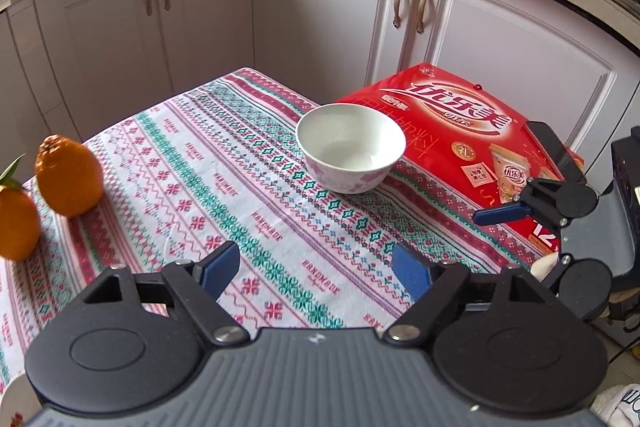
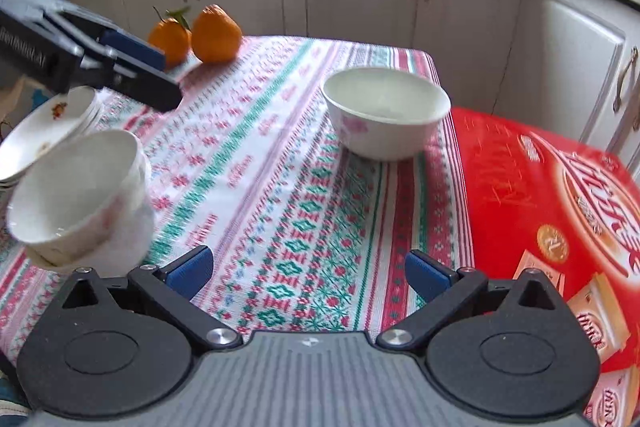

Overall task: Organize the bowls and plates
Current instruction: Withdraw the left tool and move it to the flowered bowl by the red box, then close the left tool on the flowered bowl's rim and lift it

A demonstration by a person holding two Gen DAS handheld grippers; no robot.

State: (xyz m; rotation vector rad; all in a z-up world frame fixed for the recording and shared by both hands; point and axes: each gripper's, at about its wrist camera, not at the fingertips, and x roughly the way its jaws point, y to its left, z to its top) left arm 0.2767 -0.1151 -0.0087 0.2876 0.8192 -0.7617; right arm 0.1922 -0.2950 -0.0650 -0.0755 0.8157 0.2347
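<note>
A white bowl with pink flowers [image 1: 351, 149] stands alone on the patterned tablecloth [image 1: 240, 195], next to a red box; it also shows in the right wrist view [image 2: 386, 113]. My left gripper [image 1: 316, 269] is open and empty, well short of the bowl. My right gripper [image 2: 308, 271] is open and empty, also short of it. A stack of white bowls [image 2: 80, 199] sits at the left in the right wrist view, with a stack of white plates [image 2: 44, 131] behind it. The left gripper's fingers [image 2: 132, 63] hang above the plates.
A red printed box [image 1: 472, 143] lies on the table's right side, also seen in the right wrist view [image 2: 552, 211]. Two oranges [image 1: 68, 175] stand at the far left edge, also in the right wrist view [image 2: 196, 35]. White kitchen cabinets [image 1: 328, 11] stand behind the table.
</note>
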